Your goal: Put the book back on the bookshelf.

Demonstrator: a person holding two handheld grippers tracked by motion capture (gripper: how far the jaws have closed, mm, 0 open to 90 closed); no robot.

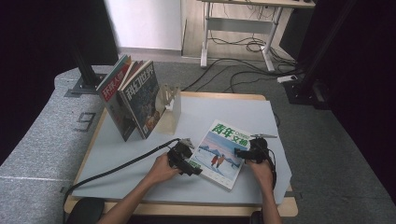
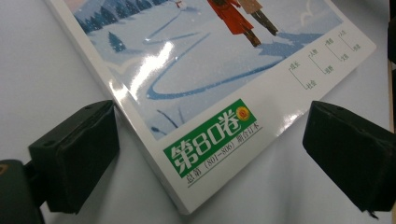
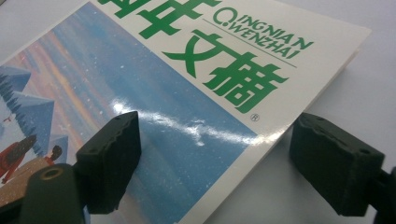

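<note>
My left gripper [image 2: 210,154] and right gripper [image 3: 215,161], both agape, straddle opposite edges of the "QINGNIAN WENZHAI" magazine [image 1: 219,153], unclamped.

left claw [image 2: 210,154] open, its jaws straddling the magazine's [image 2: 210,79] near corner on the table [image 2: 42,60].

The table [image 1: 140,154] carried a pale grey surface over a wooden top, whose edge showed along the near and far sides. A magazine [image 1: 219,154] lay flat near the near right corner, set at a slant to the near edge. A wooden book stand [image 1: 169,109] stood near the far left corner, with several magazines [image 1: 133,95] propped upright against it.
</note>
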